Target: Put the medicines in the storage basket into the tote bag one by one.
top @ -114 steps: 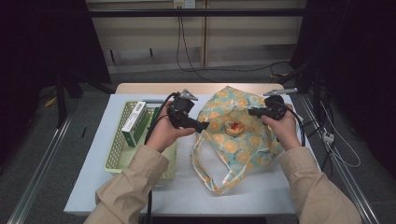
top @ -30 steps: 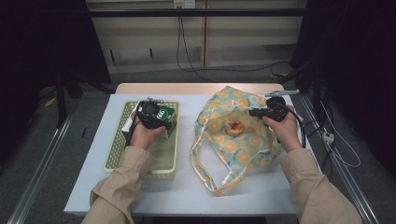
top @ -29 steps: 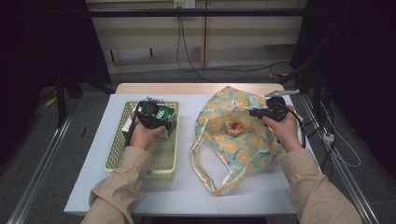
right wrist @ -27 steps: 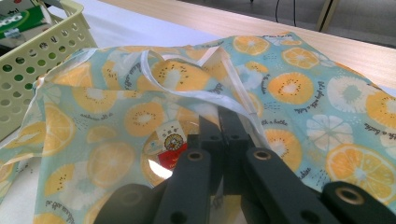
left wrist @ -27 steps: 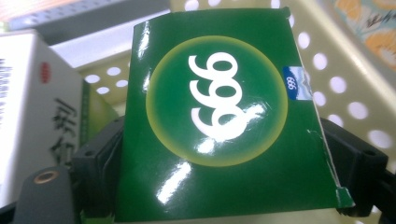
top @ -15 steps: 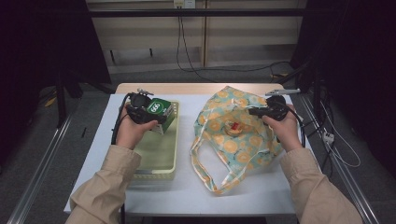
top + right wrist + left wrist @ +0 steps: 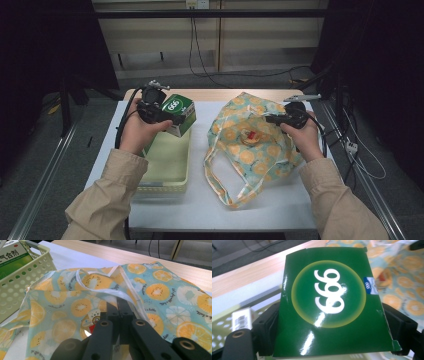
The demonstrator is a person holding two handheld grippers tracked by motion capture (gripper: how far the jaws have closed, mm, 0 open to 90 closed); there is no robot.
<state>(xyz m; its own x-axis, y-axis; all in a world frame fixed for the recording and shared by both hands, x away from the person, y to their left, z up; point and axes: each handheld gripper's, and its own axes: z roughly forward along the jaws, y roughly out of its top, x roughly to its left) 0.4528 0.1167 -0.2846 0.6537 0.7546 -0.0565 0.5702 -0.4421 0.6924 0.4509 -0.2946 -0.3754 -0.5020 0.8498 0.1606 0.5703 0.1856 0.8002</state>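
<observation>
My left gripper (image 7: 171, 119) is shut on a glossy green box (image 7: 179, 112) printed with "666", held in the air over the pale yellow basket (image 7: 167, 162). In the left gripper view the box (image 7: 329, 302) stands between the two black jaws, one pressing on each side. An orange-print fabric bag (image 7: 250, 150) lies on the white table to the right. My right gripper (image 7: 274, 120) is shut on the bag's upper edge. In the right gripper view its jaws (image 7: 117, 305) meet under the bag's (image 7: 62, 310) white-trimmed rim, and a small red item shows inside.
Another green box (image 7: 12, 257) lies in the perforated basket (image 7: 15, 287), and a white box (image 7: 242, 318) shows there below the held one. The white table (image 7: 210, 210) has a wooden strip at its far edge. Cables run across the floor behind.
My left gripper has risen out of the basket with the green box in its jaws and drifted slightly left. The right gripper and the bag have stayed put.
</observation>
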